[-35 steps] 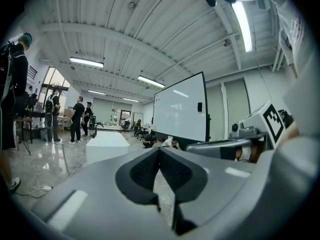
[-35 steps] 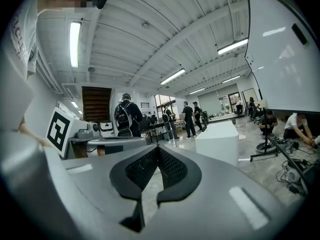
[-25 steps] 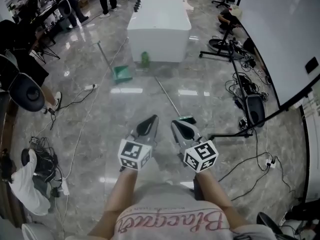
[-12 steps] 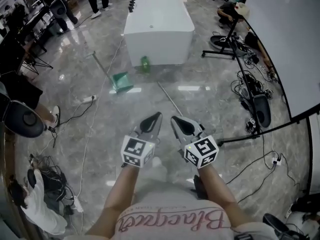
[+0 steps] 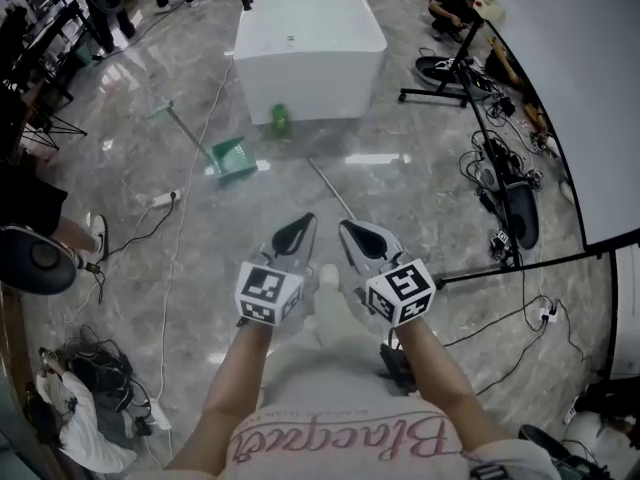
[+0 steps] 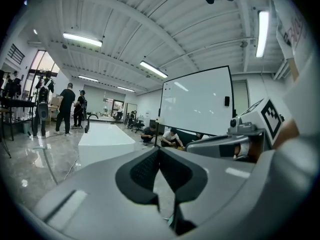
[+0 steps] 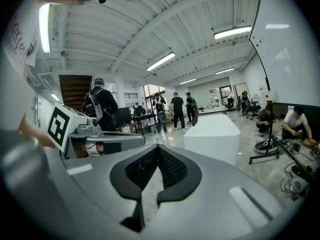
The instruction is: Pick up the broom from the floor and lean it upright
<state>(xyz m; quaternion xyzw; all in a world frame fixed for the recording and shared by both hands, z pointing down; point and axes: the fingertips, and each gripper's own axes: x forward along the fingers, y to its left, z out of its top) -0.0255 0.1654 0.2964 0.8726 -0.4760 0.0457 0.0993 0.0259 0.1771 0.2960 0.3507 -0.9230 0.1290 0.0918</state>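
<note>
Nearest the camera is the person's shirt (image 5: 340, 438), printed with looping script that is upside down here and not surely readable. Two bare forearms reach forward.

The left hand-held gripper (image 5: 296, 236) and the right hand-held gripper (image 5: 362, 243) sit side by side above the floor (image 5: 420, 198). Both have their jaws closed, tip to tip, on nothing. Each carries a cube with black-and-white square markers, but no words.

Just beyond the right one, the broom (image 5: 328, 185) lies flat. Its thin handle angles away and its head is hidden behind that gripper.

To lift it well, the jaws likely need to open, drop low and close squarely across the handle.

Farther off are a green dustpan (image 5: 232, 156), a green bottle (image 5: 281, 120) and a white block (image 5: 305, 28).
</note>
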